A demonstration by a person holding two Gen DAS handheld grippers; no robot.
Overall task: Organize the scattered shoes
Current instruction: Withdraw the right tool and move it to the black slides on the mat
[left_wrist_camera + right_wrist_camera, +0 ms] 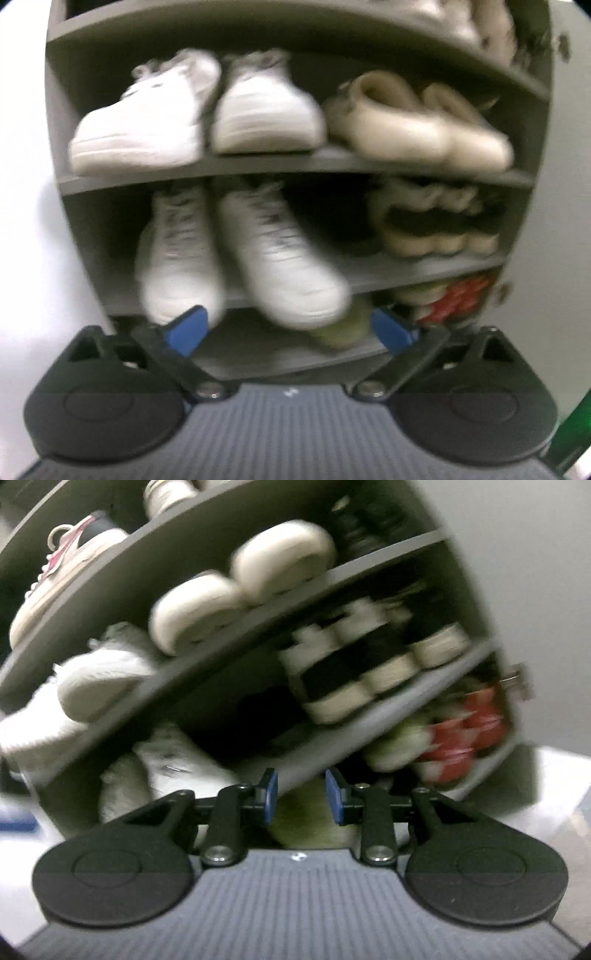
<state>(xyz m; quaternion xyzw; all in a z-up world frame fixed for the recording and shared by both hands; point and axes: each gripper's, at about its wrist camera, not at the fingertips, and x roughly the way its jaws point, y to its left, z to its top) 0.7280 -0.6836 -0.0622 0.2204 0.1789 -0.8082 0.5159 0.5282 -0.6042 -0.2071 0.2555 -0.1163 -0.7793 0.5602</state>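
Centrally, grey shoe rack [280, 162] against pale wall [22, 184]; glossy light floor [561, 771] at lower right of right wrist view. White sneakers [199, 110] and cream slippers [417, 122] on one shelf; white high-tops [240, 254] and black-and-cream shoes [432, 221] on shelf below; red-and-white shoes [454, 295] lowest. Left gripper [288, 328] spread wide, empty, before bottom shelf. Right gripper [301, 795] parted, either side of yellow-green shoe [310, 823]; contact unclear through blur.

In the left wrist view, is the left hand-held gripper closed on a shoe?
No, the left hand-held gripper is wide open, its blue fingers apart and holding nothing.
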